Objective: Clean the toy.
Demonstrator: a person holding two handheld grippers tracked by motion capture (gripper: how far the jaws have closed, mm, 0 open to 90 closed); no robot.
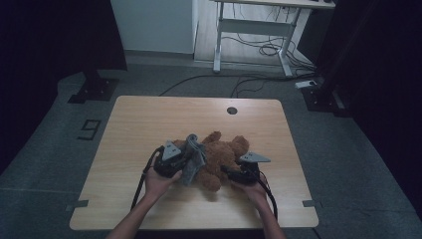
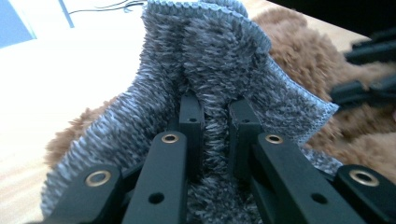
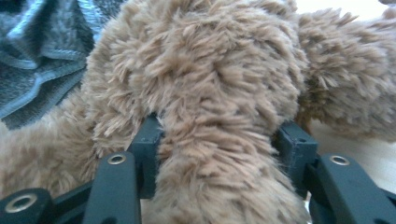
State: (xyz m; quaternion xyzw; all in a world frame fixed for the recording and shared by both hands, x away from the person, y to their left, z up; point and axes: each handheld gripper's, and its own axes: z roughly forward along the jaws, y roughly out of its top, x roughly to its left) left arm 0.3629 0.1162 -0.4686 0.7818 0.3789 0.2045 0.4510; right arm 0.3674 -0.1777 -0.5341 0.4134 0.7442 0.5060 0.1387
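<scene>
Two grippers, one teddy bear, one grey garment

Item 1. Teddy bear (image 1: 219,158): brown plush, lying at the middle of the wooden table (image 1: 149,124), on the person's side of the round cable hole (image 1: 232,110). All places below are given relative to the bear.

Item 2. Grey knitted garment (image 1: 193,158): draped over the bear's left flank, one fold standing up above the plush.

Item 3. Left gripper (image 2: 214,121): at the bear's left side, jaws drawn narrow and pinching a ridge of the grey knit.

Item 4. Right gripper (image 3: 219,140): at the bear's right side, jaws spread wide around a thick plush limb; contact on both sides, though whether it squeezes firmly is uncertain.

Handling note (judgement): the step appears to be working the garment along the bear. Steady the limb with the right gripper while the left pulls the knit in line with the limb. Keep the pinch deep, since fuzzy knit slips. Pull slowly; plush drags and bunches the fabric.
</scene>
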